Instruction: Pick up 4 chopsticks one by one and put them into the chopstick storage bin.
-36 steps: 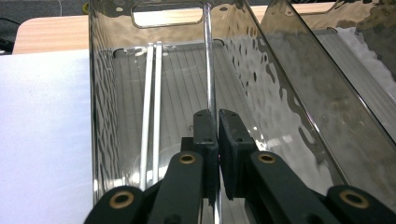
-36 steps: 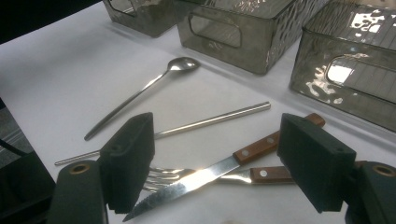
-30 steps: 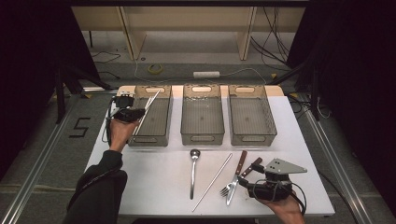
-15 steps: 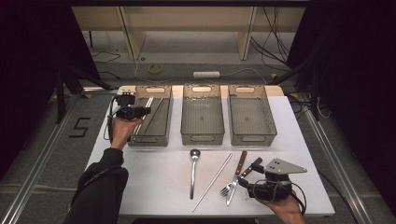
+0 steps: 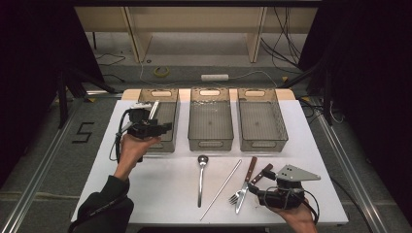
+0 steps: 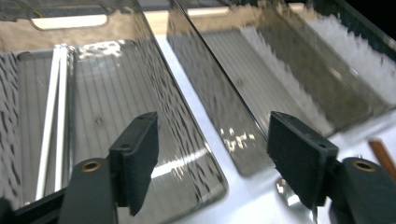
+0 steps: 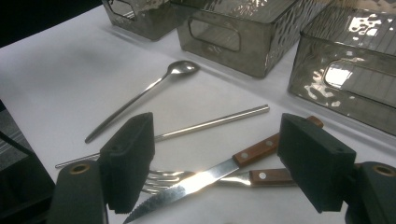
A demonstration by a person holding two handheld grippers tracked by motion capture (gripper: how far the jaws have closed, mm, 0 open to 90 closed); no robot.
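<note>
Left gripper (image 6: 212, 161) released above left bin (image 5: 163, 127) containing white chopsticks (image 6: 52, 112). Right gripper (image 7: 217, 163) released over knife (image 7: 210, 175) and fork (image 7: 187, 179). Floor marking "5" (image 5: 83, 132).

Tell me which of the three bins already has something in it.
The left bin: a white stick lies along its floor. The middle bin and right bin are empty.

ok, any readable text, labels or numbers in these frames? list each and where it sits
"5": a black numeral on the floor, left of the table, seen in the high view.
The three grey bins, the cutlery and both grippers carry no readable print or brand mark.
</note>
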